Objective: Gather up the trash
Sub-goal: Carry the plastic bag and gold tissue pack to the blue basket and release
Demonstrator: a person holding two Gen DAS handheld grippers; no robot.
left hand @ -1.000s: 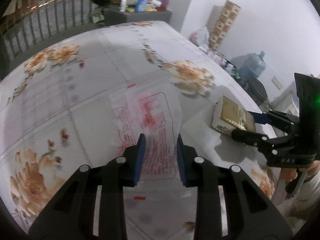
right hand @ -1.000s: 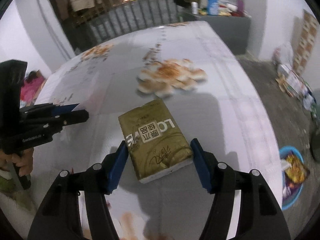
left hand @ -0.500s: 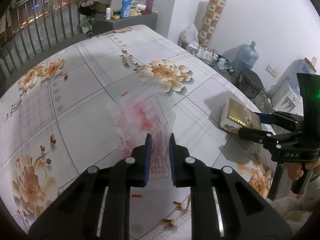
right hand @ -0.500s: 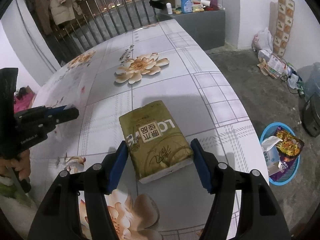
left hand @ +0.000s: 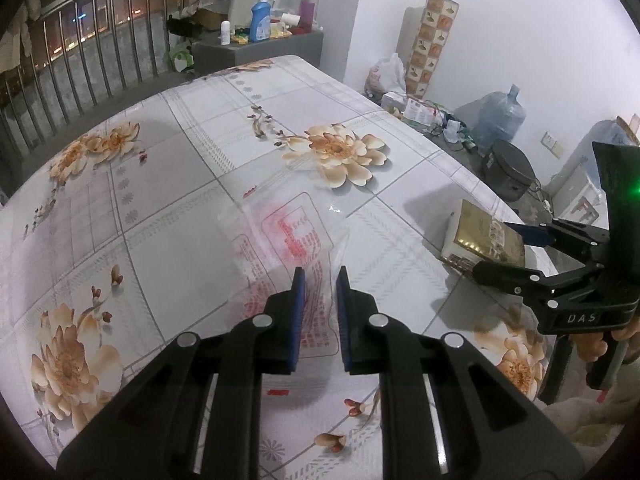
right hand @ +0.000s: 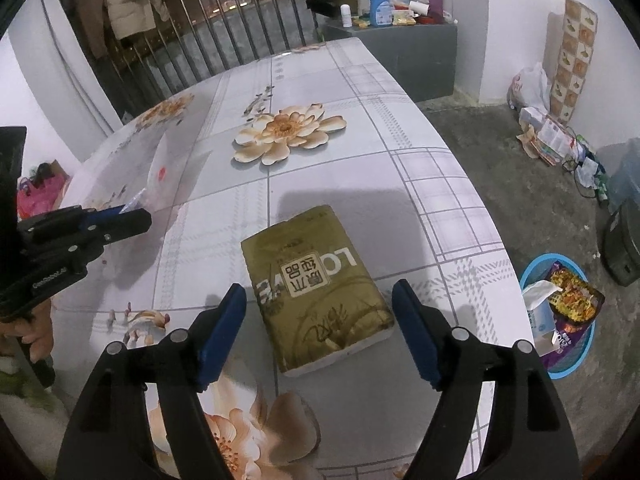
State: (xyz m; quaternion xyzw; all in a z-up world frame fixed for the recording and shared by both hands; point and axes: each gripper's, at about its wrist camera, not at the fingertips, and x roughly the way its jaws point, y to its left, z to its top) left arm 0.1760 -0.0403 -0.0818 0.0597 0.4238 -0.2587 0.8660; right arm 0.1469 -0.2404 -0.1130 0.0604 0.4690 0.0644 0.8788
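A clear plastic bag (left hand: 288, 232) with red print lies on the flowered table (left hand: 160, 200). Its near end is pinched up between the pads of my left gripper (left hand: 320, 276), which is shut on it. In the right wrist view the bag (right hand: 162, 172) stands up off the table from the left gripper (right hand: 136, 216). A gold tissue pack (right hand: 316, 280) lies flat near the table's right edge. My right gripper (right hand: 319, 288) straddles it with its jaws opening, and neither pad touches the pack. The left wrist view shows the pack (left hand: 484, 236) and the right gripper (left hand: 498, 251) at the right.
A blue basin (right hand: 576, 364) holding wrappers and a tissue box sits on the floor beside the table's right edge. A water jug (left hand: 500, 118), a dark pot (left hand: 508, 168) and bags line the wall. A grey cabinet (left hand: 256, 46) with bottles and a railing stand beyond the table.
The left jaws have closed on the plastic bag and its near end has lifted off the table. The right jaws have spread away from the sides of the tissue pack.
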